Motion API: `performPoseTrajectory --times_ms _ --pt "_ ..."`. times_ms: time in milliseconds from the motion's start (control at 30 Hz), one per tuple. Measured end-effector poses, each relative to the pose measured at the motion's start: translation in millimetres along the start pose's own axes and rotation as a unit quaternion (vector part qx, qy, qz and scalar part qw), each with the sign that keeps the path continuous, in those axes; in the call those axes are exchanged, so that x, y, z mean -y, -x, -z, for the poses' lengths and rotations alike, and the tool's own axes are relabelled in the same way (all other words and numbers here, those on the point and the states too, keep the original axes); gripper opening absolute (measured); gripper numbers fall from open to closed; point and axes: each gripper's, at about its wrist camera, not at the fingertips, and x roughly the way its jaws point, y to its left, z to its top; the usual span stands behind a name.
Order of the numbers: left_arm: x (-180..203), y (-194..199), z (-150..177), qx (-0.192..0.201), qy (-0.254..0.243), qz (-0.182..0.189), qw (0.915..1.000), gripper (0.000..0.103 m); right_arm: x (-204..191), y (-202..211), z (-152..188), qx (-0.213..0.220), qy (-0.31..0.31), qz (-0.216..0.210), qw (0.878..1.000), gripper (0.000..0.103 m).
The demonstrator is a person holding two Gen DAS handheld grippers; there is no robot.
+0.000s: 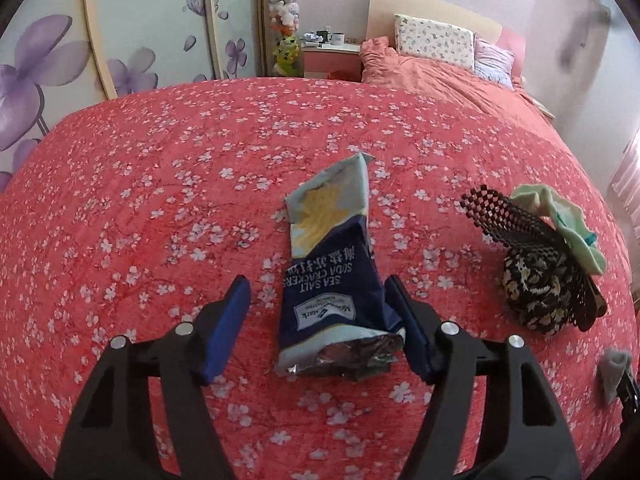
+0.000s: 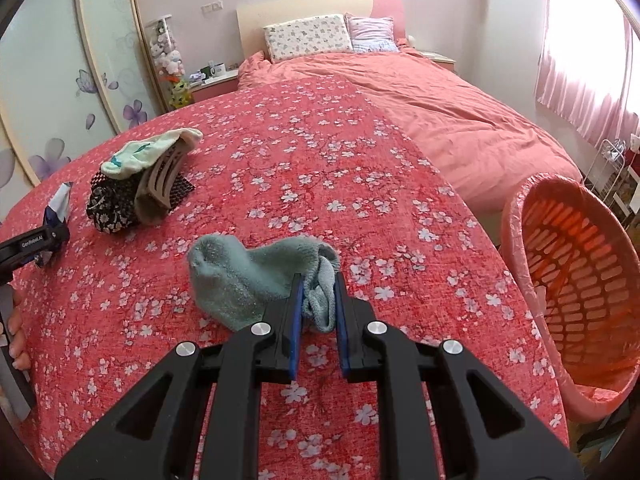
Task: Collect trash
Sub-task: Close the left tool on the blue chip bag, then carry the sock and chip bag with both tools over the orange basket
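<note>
A torn blue and pale soda cracker wrapper (image 1: 332, 280) lies on the red flowered bedspread (image 1: 160, 184). My left gripper (image 1: 318, 292) is open, its blue pads on either side of the wrapper's near end; the right pad touches the wrapper's edge. The wrapper also shows at the far left of the right wrist view (image 2: 58, 210). My right gripper (image 2: 316, 284) is shut on a teal fuzzy sock (image 2: 256, 276), which rests on the bedspread (image 2: 320, 168). The sock shows at the right edge of the left wrist view (image 1: 614, 372).
A pile of a black mesh piece, patterned cloth, a beige comb and a pale green sock (image 1: 548, 268) lies right of the wrapper; it also shows in the right wrist view (image 2: 140, 184). An orange slatted basket lined with a pink bag (image 2: 576, 292) stands off the bed's right side.
</note>
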Motion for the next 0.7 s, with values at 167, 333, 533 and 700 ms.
performPoseTrajectory --times_ms 167,333,533,700 --pt "-5.0 1.3 0.2 0.002 0.007 0.000 1.0000 0.058 2.2 0.8 1.0 0.000 -0.001 -0.004 1.000 0.015" --pt "-12.9 -2.1 -11.7 -0.002 0.013 0.000 0.9999 0.047 2.2 0.8 0.9 -0.001 -0.002 -0.003 1.000 0.016" --pt "-17.0 -0.8 -14.6 0.004 0.007 0.005 1.0000 0.035 4.3 1.0 0.8 -0.001 -0.003 -0.009 1.000 0.016" --pt "-23.6 4.4 -12.7 0.008 0.002 0.024 0.9997 0.029 4.4 8.8 2.4 0.008 -0.005 -0.018 1.000 0.015"
